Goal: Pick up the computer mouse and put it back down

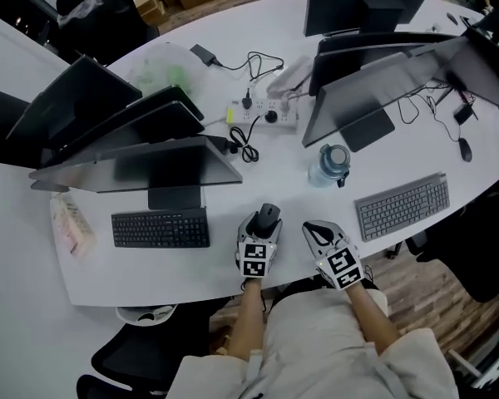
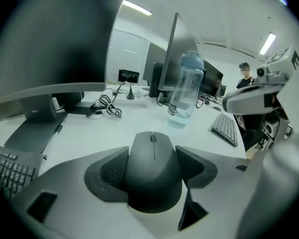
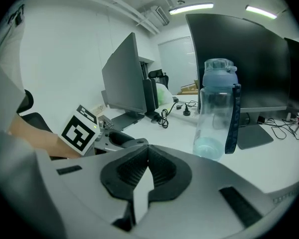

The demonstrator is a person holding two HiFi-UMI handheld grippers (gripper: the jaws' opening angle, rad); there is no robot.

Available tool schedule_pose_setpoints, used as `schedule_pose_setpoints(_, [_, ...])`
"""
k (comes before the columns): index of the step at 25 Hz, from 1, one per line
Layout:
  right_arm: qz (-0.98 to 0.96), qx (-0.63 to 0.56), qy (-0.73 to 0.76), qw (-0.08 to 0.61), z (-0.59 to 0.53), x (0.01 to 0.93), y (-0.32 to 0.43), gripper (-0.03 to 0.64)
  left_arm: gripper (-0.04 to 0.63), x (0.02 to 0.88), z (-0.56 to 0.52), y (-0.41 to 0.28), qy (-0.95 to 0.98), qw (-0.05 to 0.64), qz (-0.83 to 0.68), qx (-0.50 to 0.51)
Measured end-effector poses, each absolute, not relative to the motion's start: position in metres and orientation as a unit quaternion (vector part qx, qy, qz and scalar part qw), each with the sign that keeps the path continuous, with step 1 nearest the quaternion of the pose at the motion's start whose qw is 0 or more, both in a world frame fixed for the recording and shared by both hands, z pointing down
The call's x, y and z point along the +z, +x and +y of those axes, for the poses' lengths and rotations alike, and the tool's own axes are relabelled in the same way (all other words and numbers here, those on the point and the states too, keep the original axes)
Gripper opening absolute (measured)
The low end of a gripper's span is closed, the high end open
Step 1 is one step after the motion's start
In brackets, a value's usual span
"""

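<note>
Pinching the computer mouse by its two flanks with the left gripper, with pads pressed on both sides and jaws spread only as wide as the mouse body. Lies short of the water bottle, on the person's side of it and a little to its left in the head view, near the front edge of the desk. Points with its long axis straight along the gripper, wheel end away from the person, toward the bottle's left side. Cannot say for sure if resting on the desk or hanging just over it; looks very low. Probably calls next for settling it flat and then spreading the jaws sideways, across that axis, so as not to drag it. Shows the right gripper pressed together on nothing, also short of the bottle, just beside the mouse on its right, with no part in the hold.
</note>
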State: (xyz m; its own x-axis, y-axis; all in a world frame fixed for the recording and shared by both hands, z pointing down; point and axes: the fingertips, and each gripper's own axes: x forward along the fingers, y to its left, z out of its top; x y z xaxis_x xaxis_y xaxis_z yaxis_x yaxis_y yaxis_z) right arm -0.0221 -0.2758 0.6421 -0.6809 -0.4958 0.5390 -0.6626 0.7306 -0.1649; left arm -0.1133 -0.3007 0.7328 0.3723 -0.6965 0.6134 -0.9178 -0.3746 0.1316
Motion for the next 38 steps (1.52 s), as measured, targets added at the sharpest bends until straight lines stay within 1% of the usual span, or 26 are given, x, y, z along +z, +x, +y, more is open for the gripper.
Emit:
schedule_pose_setpoints(4, [-0.904, 0.170, 0.306, 0.247, -0.281, 0.646, -0.028, 0.005, 0.301, 0.748, -0.301, -0.110, 0.792, 0.236, -0.497, 0.265])
schedule_pose_setpoints(16, [-0.907, 0.159, 0.287, 0.264, -0.276, 0.650, -0.023, 0.006, 0.301, 0.773, -0.283, -0.104, 0.784, 0.245, -0.490, 0.290])
schedule_pose_setpoints(25, [-0.908, 0.153, 0.289, 0.260, -0.271, 0.643, -0.021, 0.005, 0.302, 0.774, -0.282, -0.101, 0.782, 0.236, -0.492, 0.302])
schedule_pose_setpoints(32, [-0.905, 0.153, 0.299, 0.261, -0.251, 0.640, -0.015, 0.006, 0.305, 0.770, -0.275, -0.100, 0.785, 0.255, -0.485, 0.290])
schedule_pose_setpoints(38, [-0.900, 0.160, 0.325, 0.242, -0.237, 0.628, -0.011, 0.006, 0.305, 0.758, -0.261, -0.104, 0.785, 0.248, -0.487, 0.293])
